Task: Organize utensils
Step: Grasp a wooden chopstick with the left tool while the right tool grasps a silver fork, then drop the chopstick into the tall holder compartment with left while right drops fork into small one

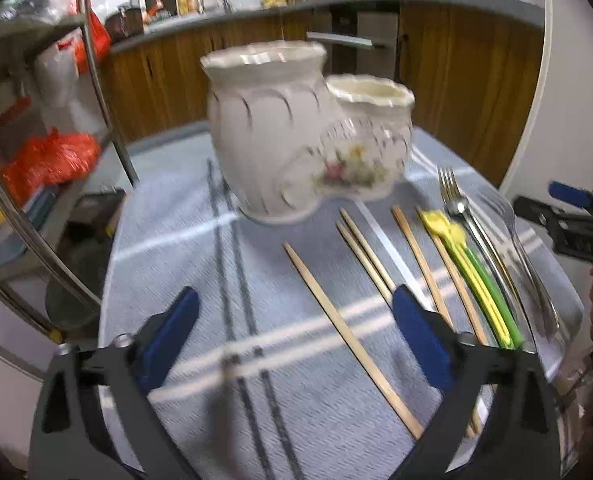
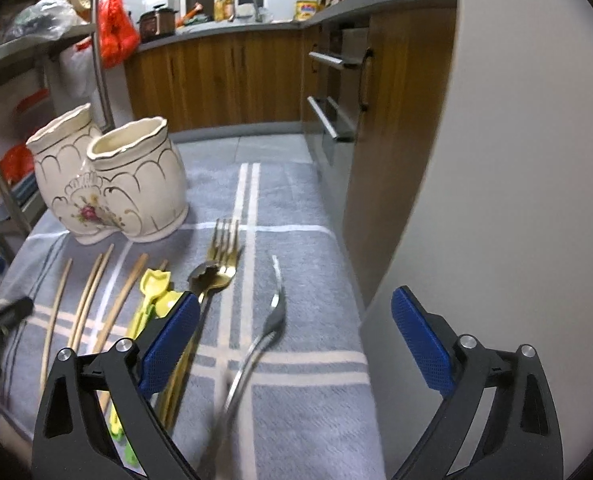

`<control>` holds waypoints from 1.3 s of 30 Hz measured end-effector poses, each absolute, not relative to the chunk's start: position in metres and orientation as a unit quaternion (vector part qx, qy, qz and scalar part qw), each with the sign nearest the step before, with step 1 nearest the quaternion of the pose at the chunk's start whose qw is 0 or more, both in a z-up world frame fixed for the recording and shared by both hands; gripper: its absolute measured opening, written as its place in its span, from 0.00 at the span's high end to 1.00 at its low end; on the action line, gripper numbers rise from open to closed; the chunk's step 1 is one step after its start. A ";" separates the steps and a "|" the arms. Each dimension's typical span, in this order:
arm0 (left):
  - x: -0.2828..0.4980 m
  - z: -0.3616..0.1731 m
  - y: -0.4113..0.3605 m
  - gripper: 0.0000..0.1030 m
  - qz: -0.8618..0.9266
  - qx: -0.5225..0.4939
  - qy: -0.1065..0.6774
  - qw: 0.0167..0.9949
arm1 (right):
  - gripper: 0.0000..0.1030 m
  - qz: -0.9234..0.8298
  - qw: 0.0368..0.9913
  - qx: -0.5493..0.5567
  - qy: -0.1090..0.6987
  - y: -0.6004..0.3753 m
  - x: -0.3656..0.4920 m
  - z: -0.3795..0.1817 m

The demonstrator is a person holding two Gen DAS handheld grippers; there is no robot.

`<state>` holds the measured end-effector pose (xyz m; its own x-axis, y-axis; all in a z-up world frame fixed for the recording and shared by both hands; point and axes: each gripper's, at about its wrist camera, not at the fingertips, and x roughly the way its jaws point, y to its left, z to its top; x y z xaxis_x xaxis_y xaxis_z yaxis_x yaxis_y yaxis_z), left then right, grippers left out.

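Blue-grey cloth with white and dark stripes (image 2: pixel 296 400) covers the small table, and all the things lie on it. At the far side stands the white china holder with two round cups joined together, gold lines and a flower picture (image 1: pixel 280 132). Both cups look empty, so I think the tidy-up is only starting.

In front of the holder the utensils lie in a row. The thin wooden chopsticks (image 1: pixel 352 340) are on one side. Next come the little yellow and green plastic spoons (image 1: pixel 472 268). Then come the gold fork and spoon (image 2: pixel 216 264), one resting on the other. The silver metal fork (image 2: pixel 264 328) lies alone near the table edge.

The left gripper (image 1: pixel 296 332), black with blue pads, is spread wide above the cloth. One chopstick lies on the cloth between its fingers. It pinches nothing.

The right gripper (image 2: pixel 296 340) is spread wide too and holds nothing. The silver fork lies between its fingers.

I think each hand is reaching for a first piece. Next, each gripper needs to go lower and squeeze a thin handle lying flat on soft cloth. That could slip.
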<state>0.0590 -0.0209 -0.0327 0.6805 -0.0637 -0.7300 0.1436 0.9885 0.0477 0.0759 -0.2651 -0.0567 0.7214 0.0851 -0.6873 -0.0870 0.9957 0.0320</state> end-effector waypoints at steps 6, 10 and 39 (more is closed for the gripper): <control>0.059 -0.053 -0.025 0.44 -0.065 0.049 0.443 0.893 | 0.46 0.062 0.915 -0.003 0.398 -0.259 0.094 -0.065; 0.060 -0.055 -0.030 0.57 -0.066 0.060 0.439 0.894 | 0.61 0.063 0.911 -0.002 0.407 -0.260 0.102 -0.070; 0.061 -0.035 0.007 0.95 -0.162 0.061 0.404 0.898 | 0.96 0.151 0.959 -0.006 0.239 -0.240 0.047 0.017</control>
<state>0.0609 0.0074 -0.0348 0.6207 -0.2426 -0.7456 0.3411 0.9398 -0.0219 0.0467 -0.2403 0.0168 0.8397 0.2869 -0.4610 -0.2927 0.9543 0.0607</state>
